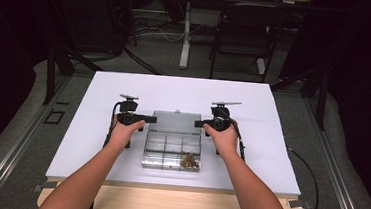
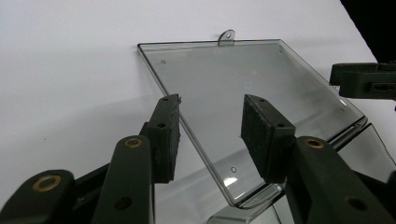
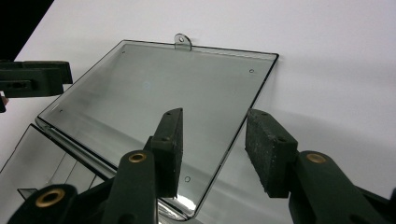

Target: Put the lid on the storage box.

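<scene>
high view | clear plastic box (image 1: 172, 151) | flat lid (image 1: 176, 122) open | white table (image 1: 96, 127)

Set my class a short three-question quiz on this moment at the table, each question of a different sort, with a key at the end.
1. True or false: the lid of the clear compartment box lies open, flat on the white table.
2. Which compartment holds the small brownish items? A. far left B. near right C. far middle
3. Fill in: the left gripper and the right gripper each straddle a side ____ of the lid, jaws apart.

Key: 1 true; 2 B; 3 edge.
</scene>
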